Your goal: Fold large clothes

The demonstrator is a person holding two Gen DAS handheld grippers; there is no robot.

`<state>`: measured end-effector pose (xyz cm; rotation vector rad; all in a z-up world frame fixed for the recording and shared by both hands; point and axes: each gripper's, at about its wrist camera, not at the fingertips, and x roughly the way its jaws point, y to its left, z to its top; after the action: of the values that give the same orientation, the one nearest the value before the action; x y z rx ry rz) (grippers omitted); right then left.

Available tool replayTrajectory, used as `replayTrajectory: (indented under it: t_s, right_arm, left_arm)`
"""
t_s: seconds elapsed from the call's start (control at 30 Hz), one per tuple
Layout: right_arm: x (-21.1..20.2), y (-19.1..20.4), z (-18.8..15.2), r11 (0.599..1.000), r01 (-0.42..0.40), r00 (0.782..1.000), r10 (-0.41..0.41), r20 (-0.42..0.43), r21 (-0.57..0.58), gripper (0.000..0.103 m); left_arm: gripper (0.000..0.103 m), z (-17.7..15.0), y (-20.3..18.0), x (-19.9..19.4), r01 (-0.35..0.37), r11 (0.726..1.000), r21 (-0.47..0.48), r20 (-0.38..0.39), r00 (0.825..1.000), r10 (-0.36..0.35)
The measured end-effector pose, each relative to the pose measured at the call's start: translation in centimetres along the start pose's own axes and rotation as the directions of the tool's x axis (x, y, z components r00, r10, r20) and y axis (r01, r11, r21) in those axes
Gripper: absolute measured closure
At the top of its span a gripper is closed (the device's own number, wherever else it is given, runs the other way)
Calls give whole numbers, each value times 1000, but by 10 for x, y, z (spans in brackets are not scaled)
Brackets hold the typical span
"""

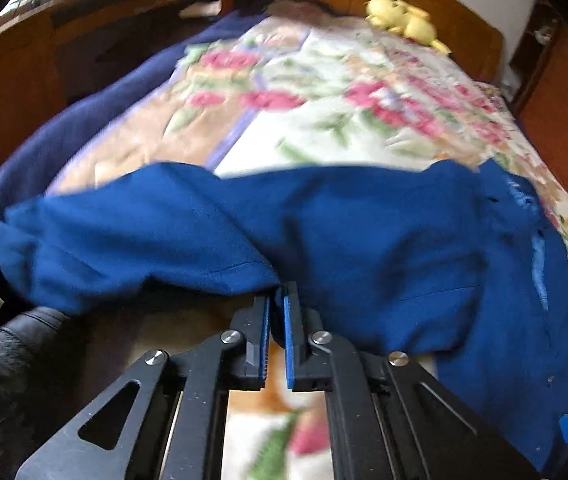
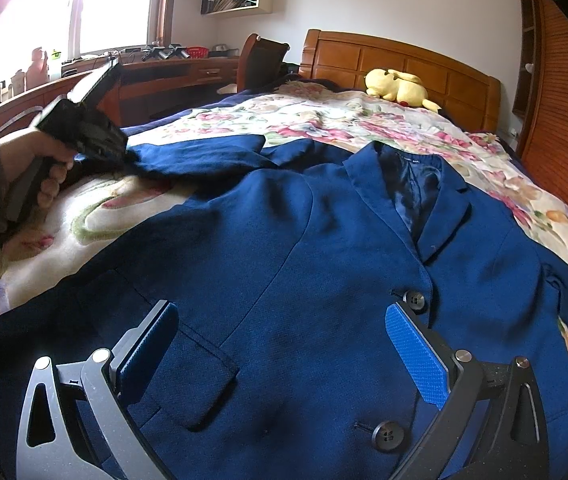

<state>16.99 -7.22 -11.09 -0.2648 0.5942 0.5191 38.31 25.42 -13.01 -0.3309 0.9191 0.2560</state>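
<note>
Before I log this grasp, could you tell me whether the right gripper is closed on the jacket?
No, the right gripper stands wide open above the jacket, its pads apart on either side of the front panel.

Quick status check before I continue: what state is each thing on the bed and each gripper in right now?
Blue jacket: lying front-up on the bed, buttoned.
Jacket sleeve: stretched out sideways, cuff pinched.
Left gripper: shut on the sleeve.
Right gripper: open, over the jacket front.
Yellow plush toy: lying by the headboard.

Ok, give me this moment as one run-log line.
left gripper: shut on sleeve edge | right gripper: open over jacket front, holding nothing | jacket: face up on floral blanket, buttoned
</note>
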Motion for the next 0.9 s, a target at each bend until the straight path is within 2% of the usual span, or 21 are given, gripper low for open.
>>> replayTrajectory:
  t_s: [0.2, 0.37, 0.47, 0.53, 0.63, 0.73, 0.9]
  right_arm:
    - [-3, -1, 1, 1000, -9, 1000, 8, 4, 4, 0]
    - [-17, -19, 3, 998, -54, 998, 55, -18, 23, 0]
    - [-26, -31, 5, 999, -41, 999, 42, -14, 23, 0]
    - [-30, -38, 7, 999, -35, 999, 35, -6, 34, 0]
    - [-33, -43, 9, 997, -46, 999, 46, 0, 60, 0]
    - [-32, -45, 9, 996, -48, 999, 48, 1, 69, 0]
    - [-24, -36, 7, 997, -58, 998, 59, -15, 51, 0]
  left_arm:
    - [97, 4, -71, -56, 51, 988, 148, 60, 996, -61]
    - [97, -16, -129, -93, 136, 963, 235, 41, 988, -150]
    - [97, -29, -150, -103, 143, 951, 275, 11, 988, -152]
    - [93, -40, -159, -105, 152, 941, 301, -8, 988, -157]
    - [73, -57, -163, -111, 156, 927, 341, -21, 987, -158]
    - [72, -73, -160, -121, 155, 920, 361, -20, 987, -159]
    - [72, -85, -139, -125, 106, 919, 379, 3, 993, -116]
